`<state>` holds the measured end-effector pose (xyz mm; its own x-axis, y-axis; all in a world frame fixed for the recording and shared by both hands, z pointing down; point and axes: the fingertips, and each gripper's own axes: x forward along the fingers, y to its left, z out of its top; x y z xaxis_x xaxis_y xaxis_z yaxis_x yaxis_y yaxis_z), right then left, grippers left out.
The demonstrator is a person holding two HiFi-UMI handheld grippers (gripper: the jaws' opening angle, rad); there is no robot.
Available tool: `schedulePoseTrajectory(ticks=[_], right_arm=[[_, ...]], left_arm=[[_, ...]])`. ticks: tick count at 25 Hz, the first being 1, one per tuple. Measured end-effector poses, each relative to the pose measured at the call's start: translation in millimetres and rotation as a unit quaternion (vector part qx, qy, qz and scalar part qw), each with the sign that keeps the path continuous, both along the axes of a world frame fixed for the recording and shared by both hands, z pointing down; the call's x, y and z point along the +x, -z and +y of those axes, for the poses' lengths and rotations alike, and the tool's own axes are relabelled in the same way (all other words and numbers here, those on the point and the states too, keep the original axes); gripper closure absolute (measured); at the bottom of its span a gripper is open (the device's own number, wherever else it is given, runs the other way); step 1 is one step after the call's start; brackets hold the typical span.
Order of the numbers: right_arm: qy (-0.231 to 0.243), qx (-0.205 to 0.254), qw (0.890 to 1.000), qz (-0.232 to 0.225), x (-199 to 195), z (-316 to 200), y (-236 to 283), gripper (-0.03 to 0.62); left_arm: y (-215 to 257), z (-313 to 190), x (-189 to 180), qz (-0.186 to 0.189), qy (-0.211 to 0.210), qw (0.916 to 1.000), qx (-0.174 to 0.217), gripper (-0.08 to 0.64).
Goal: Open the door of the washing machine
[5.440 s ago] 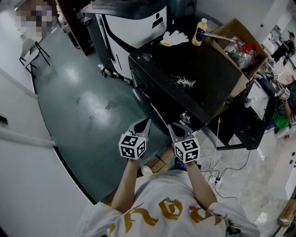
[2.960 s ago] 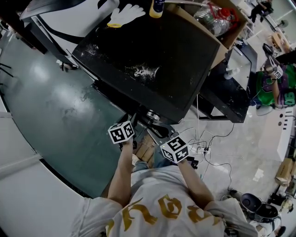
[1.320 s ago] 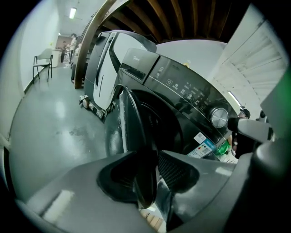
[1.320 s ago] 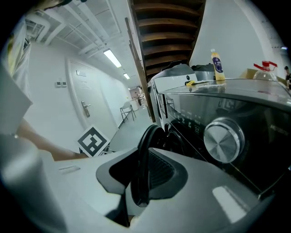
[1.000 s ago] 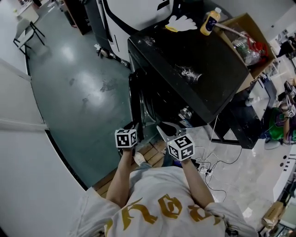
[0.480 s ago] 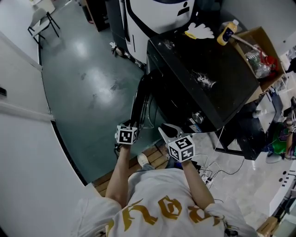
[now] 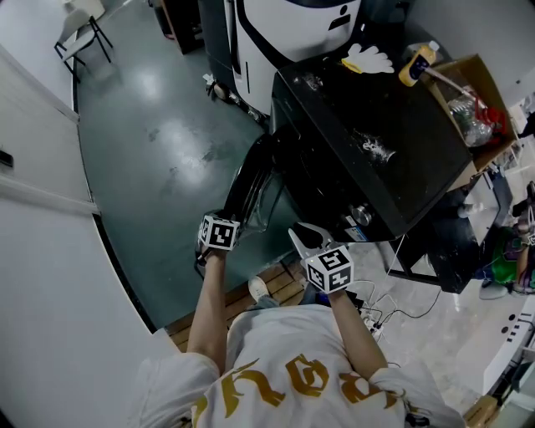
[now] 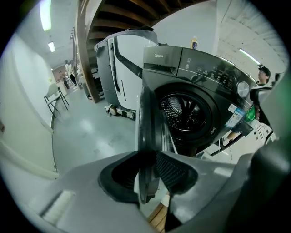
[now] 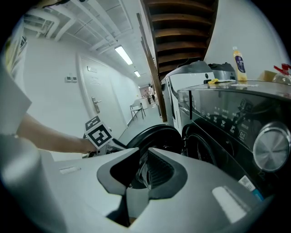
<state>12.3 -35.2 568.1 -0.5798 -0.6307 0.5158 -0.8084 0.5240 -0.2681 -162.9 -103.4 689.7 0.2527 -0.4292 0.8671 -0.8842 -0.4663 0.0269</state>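
The black washing machine (image 7: 376, 142) stands in front of me, its round door (image 7: 251, 188) swung out to the left. In the left gripper view the drum opening (image 8: 185, 111) is uncovered and the door (image 8: 148, 118) shows edge-on. My left gripper (image 8: 146, 170) is shut on the door's rim; its marker cube (image 7: 219, 234) sits at the door's near end. My right gripper (image 7: 306, 236) hovers before the machine's front, below the dial, touching nothing. In its own view the right gripper (image 9: 145, 175) has its jaws together and empty, with the open door (image 9: 157, 136) beyond.
On the machine's top lie a white glove (image 7: 370, 58) and a yellow bottle (image 7: 415, 65), next to a cardboard box (image 7: 468, 92). A white appliance (image 7: 292, 25) stands behind. A wooden pallet (image 7: 276, 288) and cables (image 7: 380, 309) lie by my feet. Green floor (image 7: 159, 167) spreads left.
The door has swung farther out to the left, and my left gripper has moved left with its rim. The right gripper has stayed about where it was.
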Motion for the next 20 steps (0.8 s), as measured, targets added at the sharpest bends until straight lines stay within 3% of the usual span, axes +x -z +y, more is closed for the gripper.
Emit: schedulePoseTrajectory(ticks=[8,13,20], right_arm=[[-0.009,0.000,1.000,0.009,4,-2,-2,0.506],[-0.030,0.018,0.999,0.029,15,-6,0,0.565],[-0.044,0.015,0.998,0.044,22,-10,-1,0.570]], left_arm=[[2,-7,-13,-0.035,-0.013,0.9993,0.003,0.442],[0,-9,-19,-0.039,-0.011,0.9992,0.007,0.442],[0,-15,-28,-0.043,-0.014,0.9989,0.007,0.442]])
